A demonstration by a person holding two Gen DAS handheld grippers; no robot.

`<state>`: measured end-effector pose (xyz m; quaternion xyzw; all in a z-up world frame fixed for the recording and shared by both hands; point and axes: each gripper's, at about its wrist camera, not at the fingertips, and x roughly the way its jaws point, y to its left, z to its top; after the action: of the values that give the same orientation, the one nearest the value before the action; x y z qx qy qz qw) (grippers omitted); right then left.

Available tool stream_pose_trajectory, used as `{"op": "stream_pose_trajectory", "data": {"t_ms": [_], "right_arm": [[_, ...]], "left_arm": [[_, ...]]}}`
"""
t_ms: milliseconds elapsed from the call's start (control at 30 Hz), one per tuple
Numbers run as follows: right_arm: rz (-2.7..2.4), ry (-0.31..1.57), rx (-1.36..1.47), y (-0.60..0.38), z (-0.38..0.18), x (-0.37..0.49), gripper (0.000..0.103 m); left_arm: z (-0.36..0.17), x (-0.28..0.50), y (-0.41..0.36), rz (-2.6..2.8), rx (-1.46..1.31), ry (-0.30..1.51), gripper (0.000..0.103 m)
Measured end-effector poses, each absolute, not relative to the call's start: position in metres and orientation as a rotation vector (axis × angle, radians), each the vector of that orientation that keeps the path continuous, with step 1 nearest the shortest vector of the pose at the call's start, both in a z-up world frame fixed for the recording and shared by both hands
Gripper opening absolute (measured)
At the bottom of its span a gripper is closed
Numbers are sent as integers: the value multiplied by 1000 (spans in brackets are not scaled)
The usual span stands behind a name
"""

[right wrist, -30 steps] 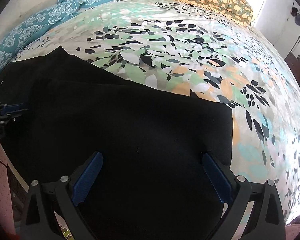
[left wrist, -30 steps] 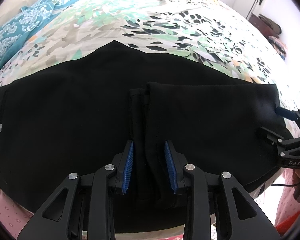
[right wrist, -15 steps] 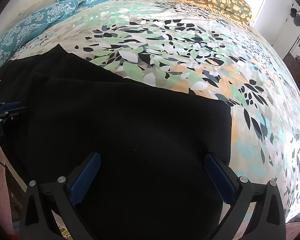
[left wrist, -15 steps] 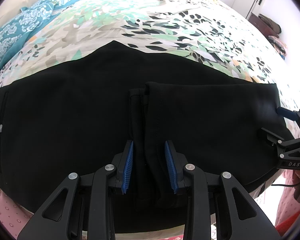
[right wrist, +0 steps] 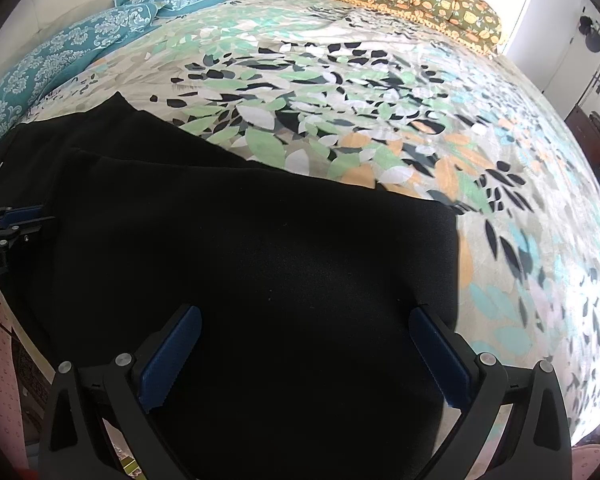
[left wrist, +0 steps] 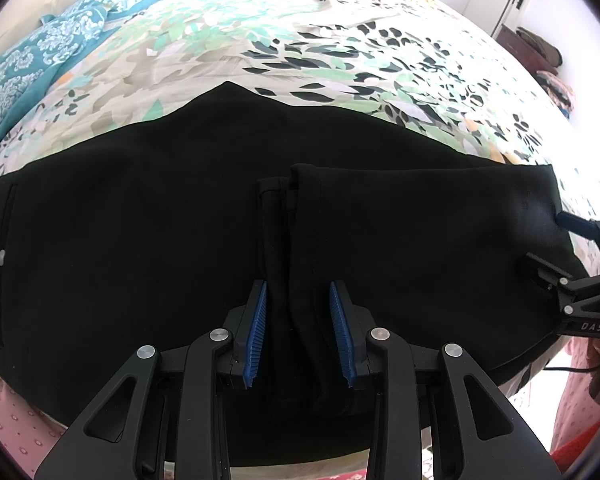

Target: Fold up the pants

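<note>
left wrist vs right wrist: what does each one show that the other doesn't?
Left wrist only: the left hand-held gripper clamped on a bunched fold of the black pants, and the small pale button at their left end.
Right wrist only: the right hand-held gripper with jaws wide over flat fabric, and the pants' right edge.
Both: pants, leaf-print bedspread, teal pillows.

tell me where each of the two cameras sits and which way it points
Left wrist: on the left gripper, looking down along its fingers at black pants on a flowered bed; a bunched fold sits between the jaws; the right gripper shows at the right edge.
Right wrist: on the right gripper, jaws wide over the pants; the left gripper shows at the left edge.
Shared: pants, bed, teal pillows, each other's gripper.
</note>
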<state>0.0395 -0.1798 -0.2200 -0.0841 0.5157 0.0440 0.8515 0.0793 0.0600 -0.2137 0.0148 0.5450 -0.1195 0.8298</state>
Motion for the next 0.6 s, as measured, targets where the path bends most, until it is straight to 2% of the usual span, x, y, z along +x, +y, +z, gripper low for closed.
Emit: {"op": "stream_pose_trajectory", "data": {"t_ms": [600], "right_arm": [[34, 1067, -226, -180, -199, 22, 103]], "left_arm": [[-214, 79, 60, -252, 39, 1154, 32]]}}
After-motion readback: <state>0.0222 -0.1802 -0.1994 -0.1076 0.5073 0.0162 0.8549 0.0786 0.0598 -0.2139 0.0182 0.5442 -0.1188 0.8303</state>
